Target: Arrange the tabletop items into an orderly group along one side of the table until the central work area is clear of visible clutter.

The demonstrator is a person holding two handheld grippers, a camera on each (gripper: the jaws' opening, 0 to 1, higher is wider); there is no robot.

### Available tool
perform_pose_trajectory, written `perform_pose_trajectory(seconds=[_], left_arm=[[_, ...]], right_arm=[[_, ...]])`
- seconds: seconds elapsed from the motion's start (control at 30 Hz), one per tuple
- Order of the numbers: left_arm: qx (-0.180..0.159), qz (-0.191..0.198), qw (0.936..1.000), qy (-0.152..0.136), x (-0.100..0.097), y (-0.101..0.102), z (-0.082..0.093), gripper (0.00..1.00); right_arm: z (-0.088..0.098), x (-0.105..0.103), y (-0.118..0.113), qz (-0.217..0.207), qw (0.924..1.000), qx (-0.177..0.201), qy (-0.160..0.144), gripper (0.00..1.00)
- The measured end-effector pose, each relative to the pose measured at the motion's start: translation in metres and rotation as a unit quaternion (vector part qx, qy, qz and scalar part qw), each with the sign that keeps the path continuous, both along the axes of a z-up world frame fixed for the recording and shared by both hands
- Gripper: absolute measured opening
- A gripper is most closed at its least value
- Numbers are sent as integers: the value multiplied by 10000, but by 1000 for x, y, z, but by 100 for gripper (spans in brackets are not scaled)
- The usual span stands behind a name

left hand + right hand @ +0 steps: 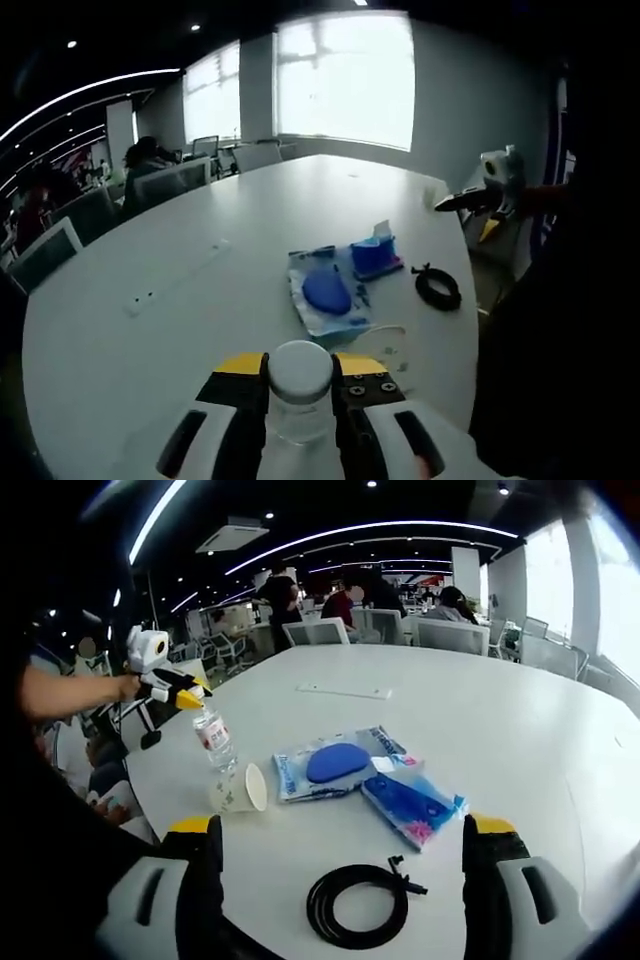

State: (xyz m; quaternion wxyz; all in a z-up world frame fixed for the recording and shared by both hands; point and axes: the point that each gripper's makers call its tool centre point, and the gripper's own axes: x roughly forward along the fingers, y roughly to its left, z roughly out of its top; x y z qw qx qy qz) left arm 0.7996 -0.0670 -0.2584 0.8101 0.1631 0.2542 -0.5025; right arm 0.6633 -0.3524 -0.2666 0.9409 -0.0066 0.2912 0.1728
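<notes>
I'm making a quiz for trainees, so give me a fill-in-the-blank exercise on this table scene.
1. The left tongs are shut on a ____.
2. The paper cup lies on its ____.
3. The right tongs are ____, with the black cable coiled between them.
4. The blue mouse rests on a plastic ____.

Missing words: bottle; side; open; bag

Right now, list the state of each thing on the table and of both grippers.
Bottle: upright, capped, held by left gripper.
Cup: on its side, mouth toward the pouch.
Pouch: flat, closed.
Tissue pack: flat, opened.
Cable: coiled.
Right gripper: open, above the cable.
</notes>
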Motion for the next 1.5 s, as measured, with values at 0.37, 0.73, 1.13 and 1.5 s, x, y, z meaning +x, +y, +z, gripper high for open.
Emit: perform_pose_trajectory(seconds=[0.37, 0.73, 1.13, 1.5], left_arm=[[-451, 250, 9986, -65, 3, -4, 14, 40], [-699, 753, 9947, 99, -21, -4, 34, 67], [-978, 1478, 9838, 285, -62, -7, 36, 75], [-1359, 2107, 9678, 218, -88, -19, 43, 88]], right_arm=[[1, 3, 2, 89, 10000, 42, -16, 97], [2, 9, 1, 160, 9998, 120, -27, 98], [8, 16, 3, 345, 9991, 227, -123, 100], [9, 15, 4, 374, 9988, 287, -144, 100]])
